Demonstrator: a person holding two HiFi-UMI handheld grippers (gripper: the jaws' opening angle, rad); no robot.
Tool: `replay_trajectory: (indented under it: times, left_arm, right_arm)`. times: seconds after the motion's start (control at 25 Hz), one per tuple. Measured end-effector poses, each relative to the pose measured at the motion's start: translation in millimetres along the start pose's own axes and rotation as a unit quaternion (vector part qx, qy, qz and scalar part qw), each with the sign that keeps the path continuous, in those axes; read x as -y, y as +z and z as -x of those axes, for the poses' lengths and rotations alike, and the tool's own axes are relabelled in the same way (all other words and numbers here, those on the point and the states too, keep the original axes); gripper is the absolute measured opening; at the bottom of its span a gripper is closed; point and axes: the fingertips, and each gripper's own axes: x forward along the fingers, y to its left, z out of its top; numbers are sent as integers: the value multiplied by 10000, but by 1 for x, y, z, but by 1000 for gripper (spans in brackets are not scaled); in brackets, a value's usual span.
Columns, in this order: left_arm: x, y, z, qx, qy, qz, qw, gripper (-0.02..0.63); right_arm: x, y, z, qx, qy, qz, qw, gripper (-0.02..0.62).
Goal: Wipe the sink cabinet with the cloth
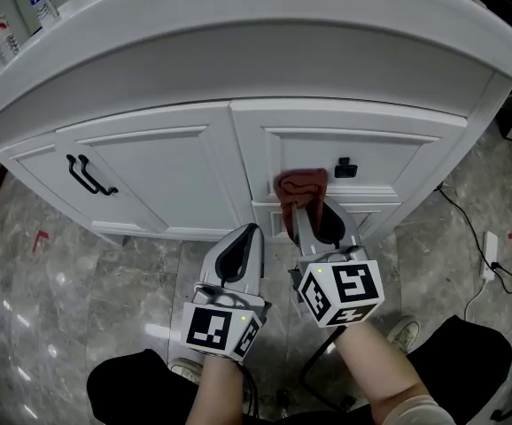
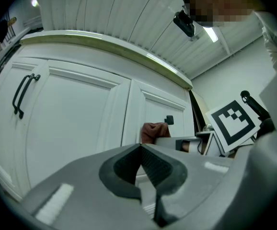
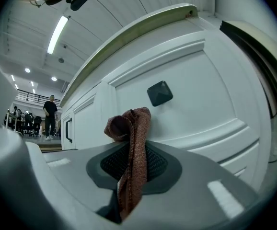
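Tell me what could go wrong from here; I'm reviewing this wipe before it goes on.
The cloth sits bunched in the shut right tool, with only a small wad past its tips, so the hard tips may scrape the white cabinet front.
The black knob is just above the cloth; an upward stroke could snag it.
The shut left tool beside it might bump it.

Right gripper [image 3: 131, 174], jaws closed on a reddish-brown cloth [image 3: 130, 147] bunched above the tips, against the white sink cabinet [image 3: 196, 90] drawer front, just below its dark square knob [image 3: 159, 93].
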Motion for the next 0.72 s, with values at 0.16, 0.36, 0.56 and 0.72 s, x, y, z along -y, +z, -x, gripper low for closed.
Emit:
replay_trajectory:
  times: [0.16,0.36,0.56,0.72]
  left_arm:
    - [16,-3,-10,-15,-162,13,9999,0]
    - [34,-6,-22,-39,-342,7,9994,0]
    - [52,-5,-32,-24,-501,11,9987,0]
    - [68,-5,-39,-19,-627,11,9980,0]
  right_arm:
    - [24,7,12,66,-188,-23,9998,86]
    - [54,18,27,151,-500,-123,9986,86]
    - [82,27,40,218,-749,-170,9968,87]
    - [106,32,54,263,-988,-209,9945,87]
